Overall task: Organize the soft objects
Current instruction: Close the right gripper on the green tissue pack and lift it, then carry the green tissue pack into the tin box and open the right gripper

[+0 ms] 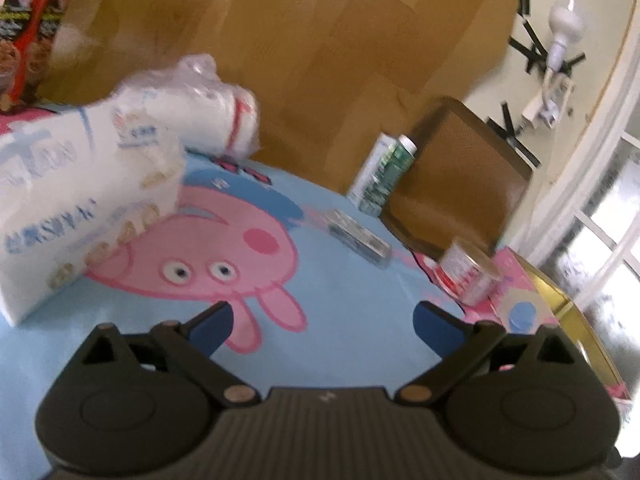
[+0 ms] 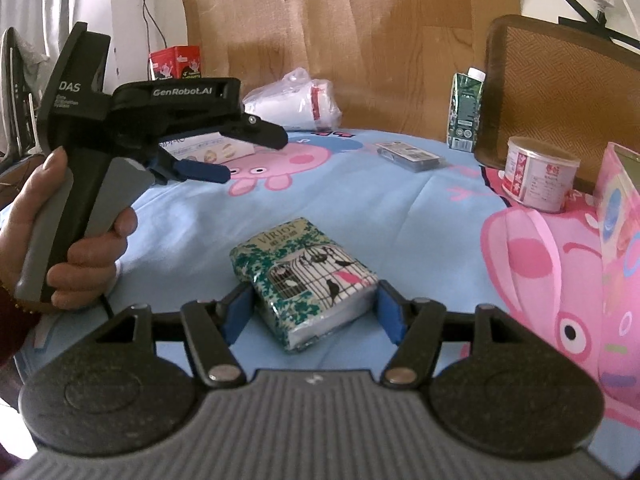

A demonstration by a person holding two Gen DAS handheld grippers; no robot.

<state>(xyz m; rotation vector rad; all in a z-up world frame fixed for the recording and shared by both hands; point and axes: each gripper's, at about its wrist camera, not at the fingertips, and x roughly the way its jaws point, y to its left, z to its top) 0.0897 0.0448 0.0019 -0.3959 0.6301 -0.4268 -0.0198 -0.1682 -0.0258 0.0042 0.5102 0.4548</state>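
Tissue pack (image 2: 306, 280): lies near the counter's (image 2: 360, 208) front edge, between the right gripper's (image 2: 314, 314) jaws, which stand apart beside its ends, not yet pressing.

Left gripper (image 1: 322, 322): jaws wide apart, empty.

Large tissue bag (image 1: 80, 208) and plastic-wrapped roll (image 1: 200, 108): grouped at the far left edge.

Judgement: sorting partly done; the pack is still to be moved.

The left gripper (image 2: 224, 156) is black with a grey trigger handle, blue finger pads (image 2: 200, 171), white "DAS" and "GenRobot.AI" lettering. The right gripper (image 2: 314, 312) has a ribbed grey body, black linkages, brass rivets. A dark red sleeve (image 2: 12, 320) shows at 8 o'clock.
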